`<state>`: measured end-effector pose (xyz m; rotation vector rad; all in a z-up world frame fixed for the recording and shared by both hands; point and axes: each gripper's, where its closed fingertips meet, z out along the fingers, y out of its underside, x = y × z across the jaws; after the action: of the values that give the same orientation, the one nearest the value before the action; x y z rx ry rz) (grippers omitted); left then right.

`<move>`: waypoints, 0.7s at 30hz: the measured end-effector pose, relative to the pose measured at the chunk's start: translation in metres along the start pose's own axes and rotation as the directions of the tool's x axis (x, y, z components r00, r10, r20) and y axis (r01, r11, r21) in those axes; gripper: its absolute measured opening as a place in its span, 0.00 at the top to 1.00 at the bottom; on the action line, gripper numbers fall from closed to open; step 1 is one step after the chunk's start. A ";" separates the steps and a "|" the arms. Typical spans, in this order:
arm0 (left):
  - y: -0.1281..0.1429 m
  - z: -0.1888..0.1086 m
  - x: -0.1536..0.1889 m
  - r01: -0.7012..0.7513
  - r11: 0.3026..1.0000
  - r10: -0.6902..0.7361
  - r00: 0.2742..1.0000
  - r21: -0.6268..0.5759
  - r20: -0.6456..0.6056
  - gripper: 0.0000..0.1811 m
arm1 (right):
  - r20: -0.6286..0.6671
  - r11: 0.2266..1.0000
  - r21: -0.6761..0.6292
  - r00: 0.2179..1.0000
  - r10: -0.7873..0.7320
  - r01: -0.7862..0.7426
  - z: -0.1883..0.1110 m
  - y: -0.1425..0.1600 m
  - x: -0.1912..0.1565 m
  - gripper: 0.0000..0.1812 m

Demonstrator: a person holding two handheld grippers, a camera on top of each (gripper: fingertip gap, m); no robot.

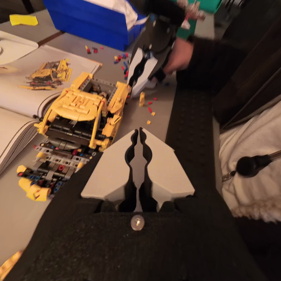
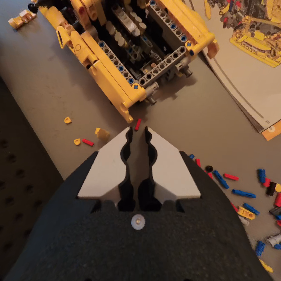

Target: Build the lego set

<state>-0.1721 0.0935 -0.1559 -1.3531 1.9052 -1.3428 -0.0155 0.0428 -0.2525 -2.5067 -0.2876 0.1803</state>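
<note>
A partly built yellow Lego car (image 1: 79, 109) stands on the grey table (image 1: 158, 109), its open rear frame filling the right wrist view (image 2: 106, 79). My left gripper (image 1: 138, 130) hovers beside the car's right side, its tips almost touching and nothing between them. My right gripper (image 2: 138, 129) is low over the table just behind the car's rear corner, its jaws a narrow gap apart. A red pin (image 2: 138, 124) lies on the table with its near end at that gap, not gripped. The right gripper also shows in the left wrist view (image 1: 132, 85).
An open instruction booklet (image 1: 22, 91) lies left of the car and shows too in the right wrist view (image 2: 243, 91). Loose red and blue pins (image 2: 243, 193) and small yellow pieces (image 2: 101, 133) are scattered around. A blue bin (image 1: 94, 19) stands at the back. A dark strip (image 1: 190, 121) edges the table. Tip to tip, the grippers are about 20 centimeters apart.
</note>
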 end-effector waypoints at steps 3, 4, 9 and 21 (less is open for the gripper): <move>-0.026 -0.003 0.006 0.095 0.984 -0.082 0.993 0.152 -0.089 0.92 | -0.026 0.999 0.039 0.999 -0.022 0.023 0.003 -0.003 0.002 0.95; -0.031 -0.003 0.007 0.125 0.976 -0.107 0.988 0.178 -0.112 0.92 | -0.044 0.998 0.049 0.998 -0.035 0.037 0.003 -0.004 0.004 0.97; -0.049 0.012 0.006 0.340 0.907 -0.297 0.935 0.251 -0.195 0.90 | -0.084 0.992 0.033 0.990 -0.117 0.120 -0.015 0.003 0.005 0.98; -0.060 0.043 0.020 0.546 0.823 -0.474 0.814 0.160 -0.337 0.94 | -0.191 0.735 0.337 0.807 -0.558 0.588 -0.072 -0.103 -0.107 0.98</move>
<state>-0.1199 0.0533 -0.1180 -1.6886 1.4977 -2.0656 -0.1215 0.0584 -0.1271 -1.9204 -0.8922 -0.1088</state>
